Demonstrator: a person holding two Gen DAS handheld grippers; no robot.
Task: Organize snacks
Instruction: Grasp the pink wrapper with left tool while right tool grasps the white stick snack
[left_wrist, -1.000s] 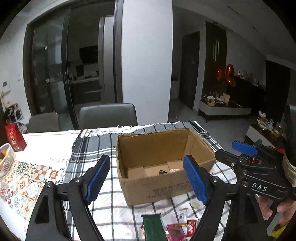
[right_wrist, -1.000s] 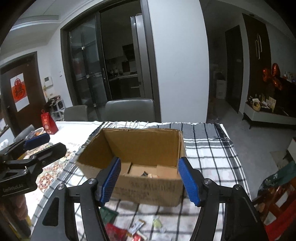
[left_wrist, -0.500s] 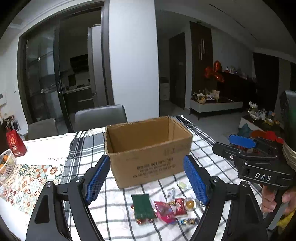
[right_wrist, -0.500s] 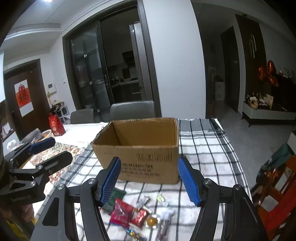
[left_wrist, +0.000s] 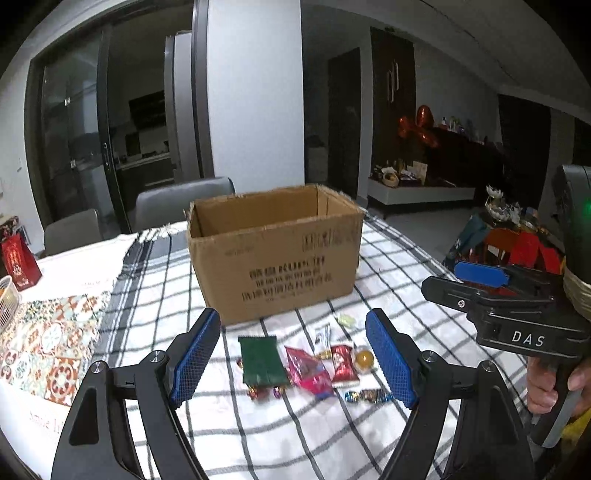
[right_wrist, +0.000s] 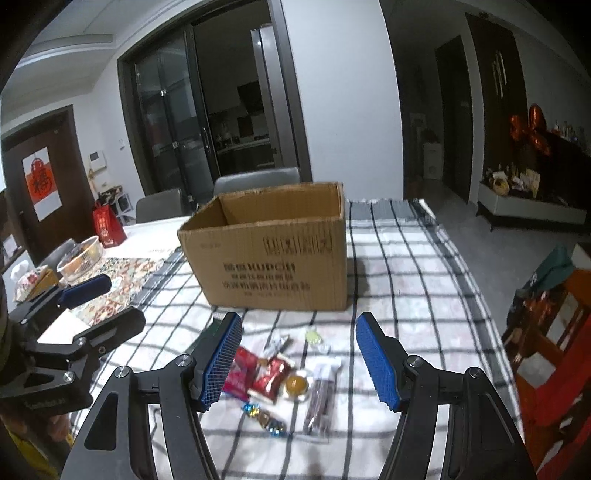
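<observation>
An open cardboard box (left_wrist: 275, 254) (right_wrist: 273, 254) stands on the black-and-white checked cloth (left_wrist: 155, 295). In front of it lies a scatter of snacks: a green packet (left_wrist: 262, 360), a pink packet (left_wrist: 308, 371), a red packet (left_wrist: 343, 363) (right_wrist: 271, 374), a round yellow candy (left_wrist: 364, 358) (right_wrist: 296, 384), foil-wrapped candies (left_wrist: 367, 397) (right_wrist: 264, 417) and a long clear packet (right_wrist: 321, 397). My left gripper (left_wrist: 291, 354) hangs open above them with nothing between its blue pads. Beside it, my right gripper (right_wrist: 299, 358) is open and empty too.
A patterned runner (left_wrist: 48, 339) covers the table's left part, with a red gift bag (left_wrist: 18, 258) (right_wrist: 107, 225) and a basket (right_wrist: 79, 256). Grey chairs (left_wrist: 181, 201) stand behind the table. Red boxes (right_wrist: 554, 332) sit off the right edge.
Both grippers have drawn back from the box and sunk. The box's inside no longer shows, and the snacks in front of it have come fully into view.
</observation>
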